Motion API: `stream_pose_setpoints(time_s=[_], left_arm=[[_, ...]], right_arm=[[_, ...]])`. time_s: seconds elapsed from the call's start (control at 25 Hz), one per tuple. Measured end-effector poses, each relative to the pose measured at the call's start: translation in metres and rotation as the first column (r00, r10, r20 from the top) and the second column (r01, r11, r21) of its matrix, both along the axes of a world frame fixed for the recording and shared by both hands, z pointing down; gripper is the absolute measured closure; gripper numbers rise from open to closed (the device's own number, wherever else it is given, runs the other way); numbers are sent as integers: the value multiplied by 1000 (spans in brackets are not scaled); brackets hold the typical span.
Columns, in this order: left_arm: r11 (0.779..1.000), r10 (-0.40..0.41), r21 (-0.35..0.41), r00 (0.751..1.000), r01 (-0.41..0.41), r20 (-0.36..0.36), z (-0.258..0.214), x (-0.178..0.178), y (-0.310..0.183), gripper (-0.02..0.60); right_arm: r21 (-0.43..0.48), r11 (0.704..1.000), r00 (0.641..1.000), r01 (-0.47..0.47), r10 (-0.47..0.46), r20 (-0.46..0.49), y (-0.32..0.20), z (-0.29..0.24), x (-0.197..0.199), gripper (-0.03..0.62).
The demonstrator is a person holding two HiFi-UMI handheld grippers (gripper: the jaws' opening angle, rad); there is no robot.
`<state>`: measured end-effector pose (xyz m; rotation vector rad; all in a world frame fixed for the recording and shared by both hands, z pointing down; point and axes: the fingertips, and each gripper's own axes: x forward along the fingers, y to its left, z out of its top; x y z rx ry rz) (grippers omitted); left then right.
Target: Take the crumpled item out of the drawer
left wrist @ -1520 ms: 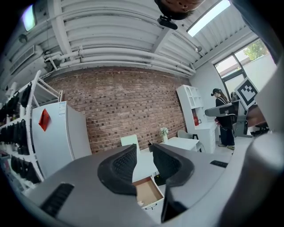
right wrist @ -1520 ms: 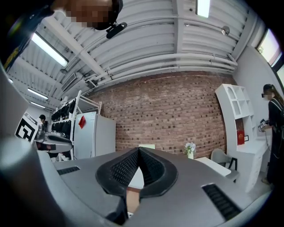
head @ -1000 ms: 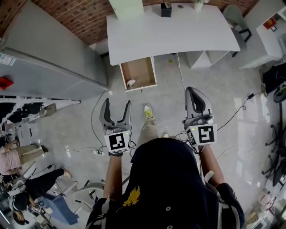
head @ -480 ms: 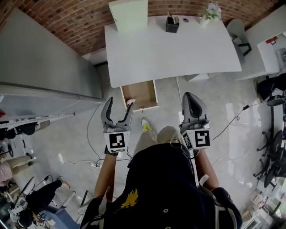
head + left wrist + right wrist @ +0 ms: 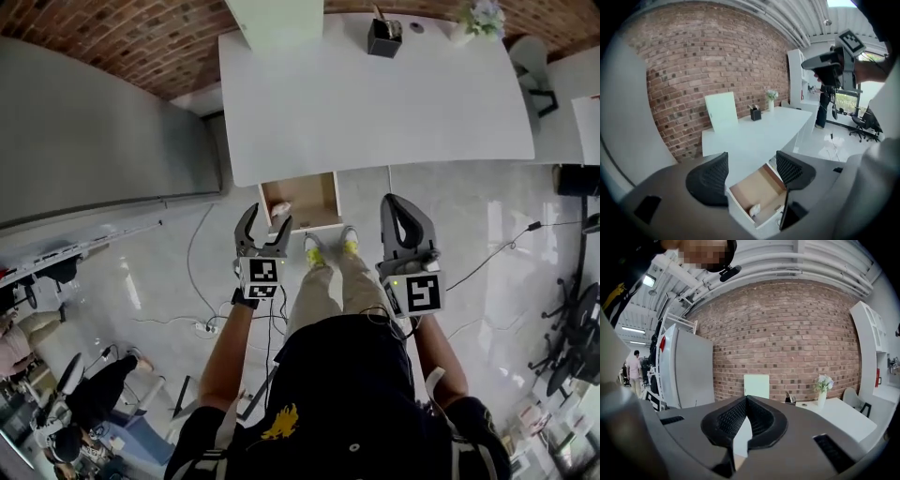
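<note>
Left gripper (image 5: 263,217): your jaws are spread wide and empty, aimed at the open drawer (image 5: 317,195) for the reach.
Crumpled item (image 5: 754,209): probably paper, near the drawer's front-left corner.
Right gripper (image 5: 401,204): clenched on nothing, held aside.

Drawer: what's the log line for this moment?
left gripper: jaws open, aimed at drawer | right gripper: jaws shut, empty | crumpled item: in drawer

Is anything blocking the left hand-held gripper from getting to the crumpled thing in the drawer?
Nothing visible is. The left hand-held gripper is open, and the open drawer shows between its jaws. The crumpled item lies uncovered near the drawer's front.
</note>
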<state>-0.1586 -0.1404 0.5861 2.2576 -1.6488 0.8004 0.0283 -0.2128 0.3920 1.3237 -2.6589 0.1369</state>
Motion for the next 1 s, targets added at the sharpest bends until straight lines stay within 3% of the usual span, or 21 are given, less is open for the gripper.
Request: stream_pose_setpoints(time_s=[0.12,0.2,0.4,0.52,0.68,0.88,1.0], left_arm=[[989,26,-144,999,-22,27,83,-1,-1,247],[971,64,-235,996,-47,67,136,-4,-1,247],[891,182,-447,963,-76,199,265,-26,6,252],[837,186,-546,957,-36,222,320,-41,16,266],[807,128,-590,979,-10,159,360,-35,18,279],[763,134,-646,985,-33,107,423,-19,26,307],[751,143,-660,979,-10,149,458,-23,31,333]], right_arm=[[-42,999,998,33,-36,-58,-6,32,-1,568],[-68,996,996,49,-54,-75,-6,46,-5,568],[-92,994,999,53,-52,13,-14,49,-26,568],[-97,992,997,78,-77,24,-13,55,-40,568],[-113,987,993,117,-115,29,-16,90,-64,568],[-160,976,989,144,-138,51,-16,150,-90,568],[-193,970,988,151,-144,49,-9,186,-99,568]])
